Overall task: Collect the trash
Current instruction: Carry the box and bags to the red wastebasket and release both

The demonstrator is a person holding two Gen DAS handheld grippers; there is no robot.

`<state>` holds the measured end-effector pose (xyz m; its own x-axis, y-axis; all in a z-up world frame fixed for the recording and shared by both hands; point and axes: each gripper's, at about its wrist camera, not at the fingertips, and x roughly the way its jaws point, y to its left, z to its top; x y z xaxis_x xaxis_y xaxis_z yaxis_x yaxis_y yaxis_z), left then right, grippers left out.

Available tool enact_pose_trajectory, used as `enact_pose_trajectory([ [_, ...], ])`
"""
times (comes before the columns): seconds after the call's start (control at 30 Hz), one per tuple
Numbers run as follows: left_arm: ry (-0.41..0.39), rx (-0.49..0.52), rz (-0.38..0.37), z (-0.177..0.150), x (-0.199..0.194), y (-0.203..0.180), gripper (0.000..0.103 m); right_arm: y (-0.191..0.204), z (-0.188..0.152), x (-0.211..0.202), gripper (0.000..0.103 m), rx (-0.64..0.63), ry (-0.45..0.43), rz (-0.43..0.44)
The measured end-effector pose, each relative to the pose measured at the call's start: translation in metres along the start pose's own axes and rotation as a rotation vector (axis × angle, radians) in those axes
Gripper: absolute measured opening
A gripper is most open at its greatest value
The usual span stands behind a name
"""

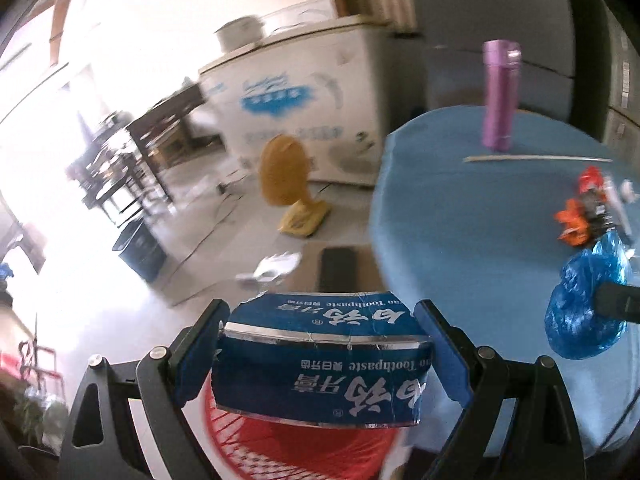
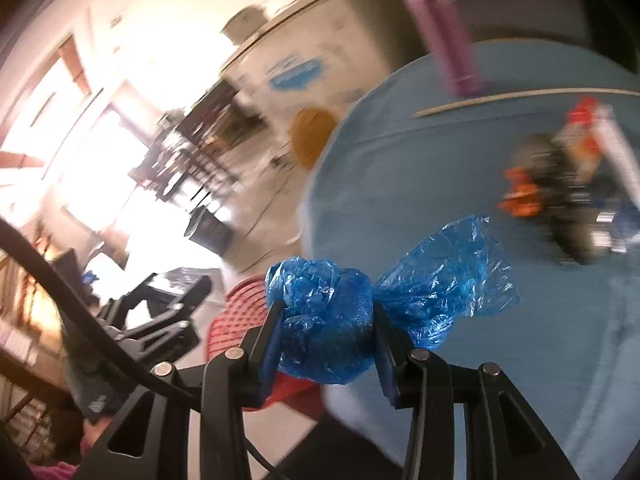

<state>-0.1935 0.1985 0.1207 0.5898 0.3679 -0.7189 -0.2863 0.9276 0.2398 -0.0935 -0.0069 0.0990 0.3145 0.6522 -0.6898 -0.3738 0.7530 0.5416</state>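
Observation:
My left gripper [image 1: 320, 344] is shut on a flattened dark blue toothpaste box [image 1: 320, 372] and holds it in the air above a red mesh basket [image 1: 296, 448] beside the table. My right gripper [image 2: 326, 320] is shut on a crumpled blue plastic bag [image 2: 332, 312], held over the left edge of the blue table [image 2: 440, 160]; the bag also shows in the left wrist view [image 1: 584, 304]. The red basket shows below the bag in the right wrist view [image 2: 240, 312]. More trash, orange and dark wrappers [image 1: 588, 208], lies on the table.
A purple flask [image 1: 498, 96] stands at the table's far side, with a thin stick [image 1: 536, 159] lying before it. On the floor are a yellow fan [image 1: 284, 176], a dark bin [image 1: 140, 248], white paper [image 1: 276, 268] and a white chest freezer [image 1: 296, 92].

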Motion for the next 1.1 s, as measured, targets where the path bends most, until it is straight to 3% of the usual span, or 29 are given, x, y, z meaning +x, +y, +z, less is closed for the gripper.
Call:
enact_pose_trajectory([
  [0.17,0.106,-0.064,0.044,-0.026,0.034,0.048,0.093,0.045,0.004,0.058,0.044,-0.063,0.103,0.088],
  [0.3,0.207,-0.129,0.022,-0.051,0.061,0.079,0.093,0.067,0.000,0.101,0.044,-0.075,0.179,0.142],
  [0.43,0.300,-0.182,-0.054,-0.074,0.080,0.088,0.093,0.080,-0.012,0.147,0.046,-0.064,0.255,0.189],
  [0.63,0.318,-0.195,-0.105,-0.084,0.082,0.089,0.093,0.072,-0.021,0.194,0.059,0.022,0.330,0.205],
  [0.9,0.233,-0.099,-0.067,-0.068,0.061,0.068,0.093,0.056,-0.018,0.161,0.063,0.024,0.210,0.192],
  [1.0,0.206,-0.086,-0.125,-0.061,0.055,0.064,0.093,0.047,-0.013,0.132,0.063,0.006,0.146,0.164],
  [1.1,0.217,-0.162,-0.236,-0.056,0.058,0.075,0.093,0.033,-0.010,0.102,0.063,0.013,0.093,0.151],
])
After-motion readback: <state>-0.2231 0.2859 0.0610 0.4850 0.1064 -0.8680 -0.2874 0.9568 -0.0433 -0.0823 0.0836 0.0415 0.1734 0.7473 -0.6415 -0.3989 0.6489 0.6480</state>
